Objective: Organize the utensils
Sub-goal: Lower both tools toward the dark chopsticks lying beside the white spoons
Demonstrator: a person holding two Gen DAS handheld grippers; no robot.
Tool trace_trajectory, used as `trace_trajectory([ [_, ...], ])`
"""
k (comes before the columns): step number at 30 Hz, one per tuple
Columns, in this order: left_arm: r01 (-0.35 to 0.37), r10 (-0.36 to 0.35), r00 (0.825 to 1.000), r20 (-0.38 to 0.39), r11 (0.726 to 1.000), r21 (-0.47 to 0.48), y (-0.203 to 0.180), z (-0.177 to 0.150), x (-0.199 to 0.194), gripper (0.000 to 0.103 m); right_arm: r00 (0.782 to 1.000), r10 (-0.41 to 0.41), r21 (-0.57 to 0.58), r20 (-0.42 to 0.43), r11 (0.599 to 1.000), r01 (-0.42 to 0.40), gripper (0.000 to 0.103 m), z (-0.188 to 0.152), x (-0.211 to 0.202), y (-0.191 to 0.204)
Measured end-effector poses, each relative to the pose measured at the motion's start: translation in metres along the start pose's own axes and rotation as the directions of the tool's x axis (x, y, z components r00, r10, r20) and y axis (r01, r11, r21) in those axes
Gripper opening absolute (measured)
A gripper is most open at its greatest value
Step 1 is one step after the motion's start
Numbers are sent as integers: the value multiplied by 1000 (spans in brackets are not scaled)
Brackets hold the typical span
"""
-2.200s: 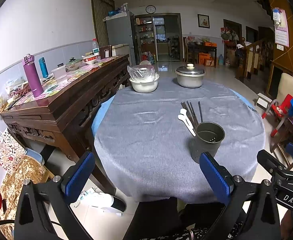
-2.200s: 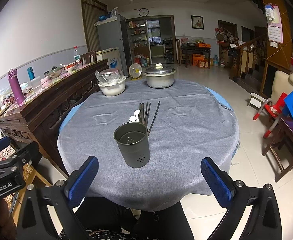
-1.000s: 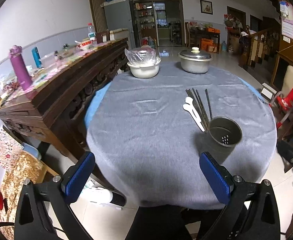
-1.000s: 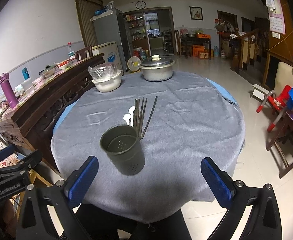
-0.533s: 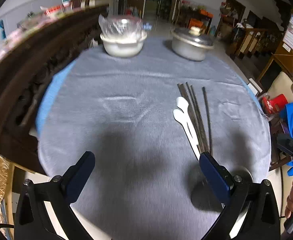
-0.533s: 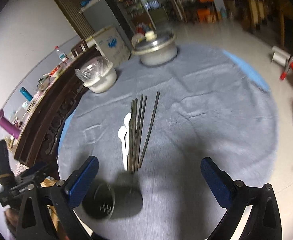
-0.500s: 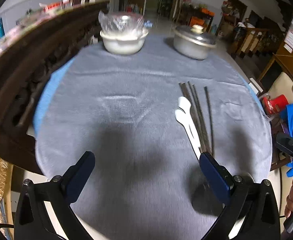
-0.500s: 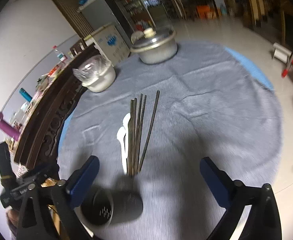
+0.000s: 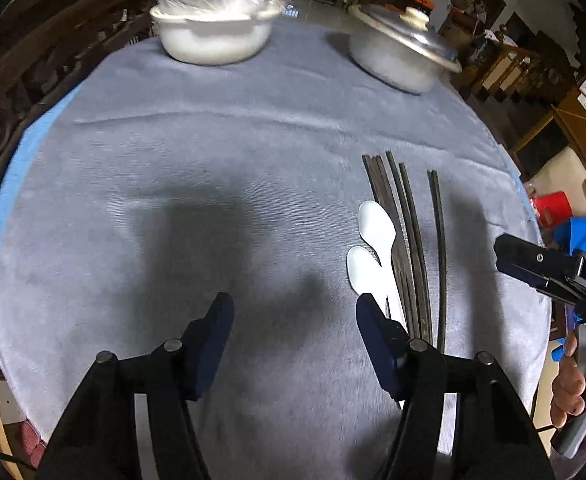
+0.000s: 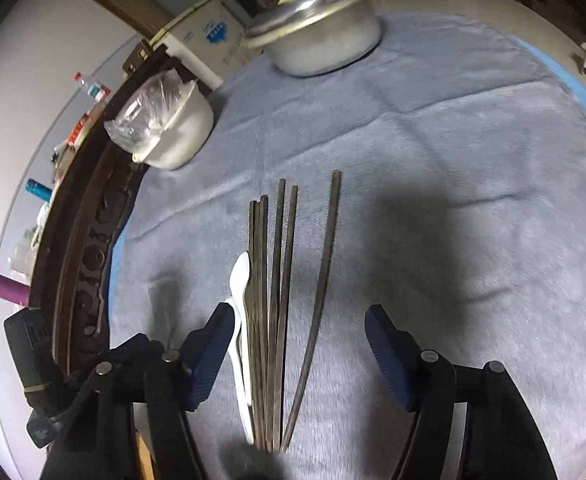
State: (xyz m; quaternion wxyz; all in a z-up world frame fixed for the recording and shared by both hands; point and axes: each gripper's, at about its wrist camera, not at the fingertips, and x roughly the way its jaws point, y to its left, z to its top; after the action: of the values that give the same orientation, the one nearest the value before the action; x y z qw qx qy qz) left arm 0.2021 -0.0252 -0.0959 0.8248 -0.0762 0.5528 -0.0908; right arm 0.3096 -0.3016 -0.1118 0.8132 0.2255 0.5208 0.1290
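Thin, stiff, slick chopsticks (image 10: 277,300) lie flat; pinch their near ends. Both hand-held grippers, left (image 9: 293,320) and right (image 10: 297,332), have been narrowing, still spread, empty.

The left gripper (image 9: 291,312) hangs over the grey tablecloth (image 9: 197,168), its jaws just closing with only bare cloth between them. Just right of its right finger lie two white spoons (image 9: 373,248), with dark chopsticks (image 9: 409,240) touching their far side. Beyond the spoons stand a wrapped white bowl (image 9: 213,36) and a lidded metal pot (image 9: 401,56); right of the chopsticks, a hand (image 9: 573,384) holds the right gripper's handle.
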Motion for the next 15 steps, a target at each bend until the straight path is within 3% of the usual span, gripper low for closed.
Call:
trace_trajectory([
  [6, 5, -5, 999, -36, 1000, 1, -12, 7, 26, 65, 999, 45, -37, -26, 998, -46, 66, 10, 16, 10],
  [9, 3, -2, 999, -43, 1000, 11, -16, 8, 34, 65, 1000, 2, -20, -12, 1000, -2, 54, 18, 18, 6],
  [15, -14, 15, 1000, -13, 999, 28, -19, 10, 37, 65, 993, -119, 6, 10, 993, 119, 47, 45, 31, -6],
])
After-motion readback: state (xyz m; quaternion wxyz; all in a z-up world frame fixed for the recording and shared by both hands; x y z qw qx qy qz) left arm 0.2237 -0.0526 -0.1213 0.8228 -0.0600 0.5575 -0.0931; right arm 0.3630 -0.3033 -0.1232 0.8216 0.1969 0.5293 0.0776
